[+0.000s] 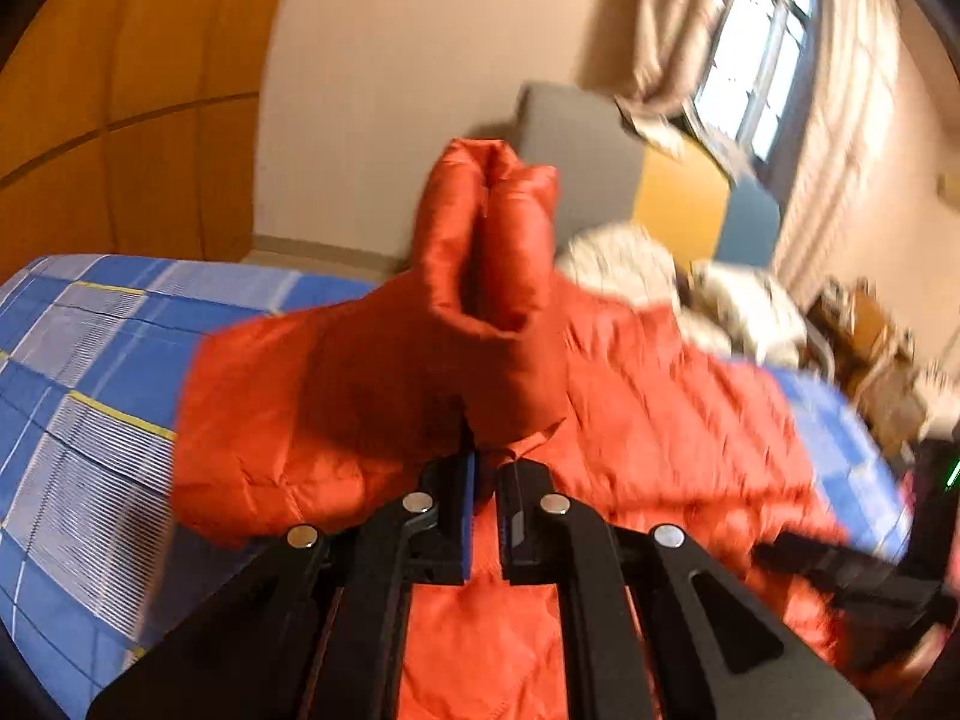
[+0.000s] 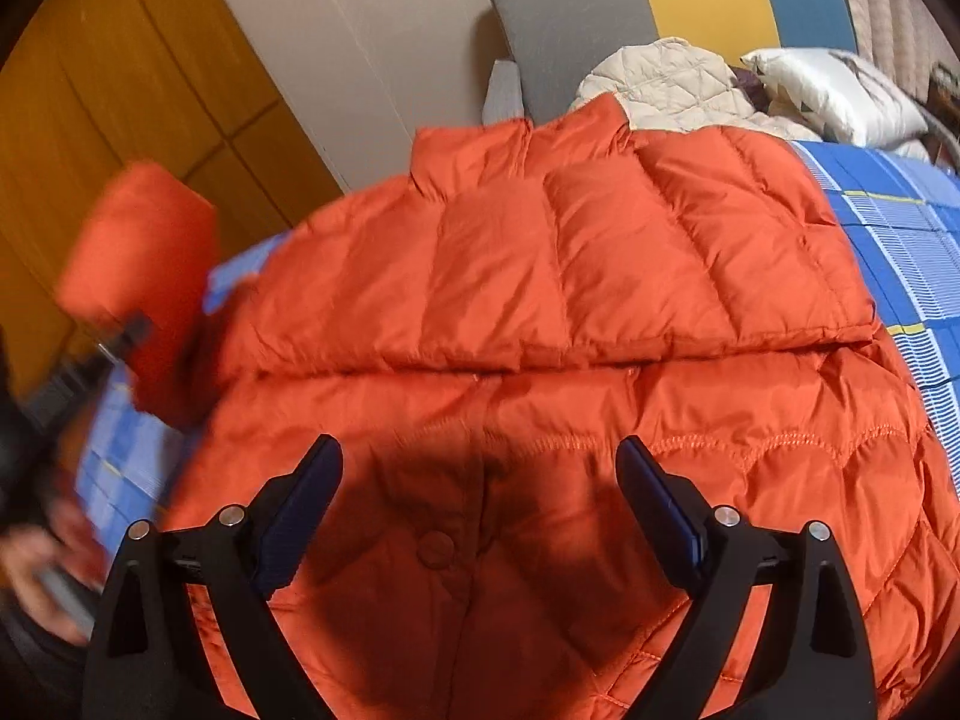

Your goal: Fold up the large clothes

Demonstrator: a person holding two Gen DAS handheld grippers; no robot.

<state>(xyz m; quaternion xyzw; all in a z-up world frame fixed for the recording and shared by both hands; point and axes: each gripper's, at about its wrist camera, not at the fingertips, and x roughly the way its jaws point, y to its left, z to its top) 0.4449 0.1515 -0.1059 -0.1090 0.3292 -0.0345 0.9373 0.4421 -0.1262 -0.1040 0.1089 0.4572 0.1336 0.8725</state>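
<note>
An orange puffer jacket (image 2: 540, 312) lies spread on a bed with a blue checked sheet (image 2: 900, 252). One sleeve lies folded across its chest. My left gripper (image 1: 485, 456) is shut on the other sleeve (image 1: 480, 276) and holds it lifted above the bed; the sleeve end stands up past the fingers. The same lifted sleeve (image 2: 138, 264) shows blurred at the left of the right wrist view. My right gripper (image 2: 480, 468) is open and empty, hovering just above the jacket's front near a snap button (image 2: 435, 547).
A cream quilted garment (image 2: 666, 84) and a white pillow (image 2: 834, 90) lie at the head of the bed by a grey, yellow and blue headboard (image 2: 564, 18). Orange wardrobe doors (image 2: 90, 90) stand left. A window (image 1: 756, 60) with curtains is right.
</note>
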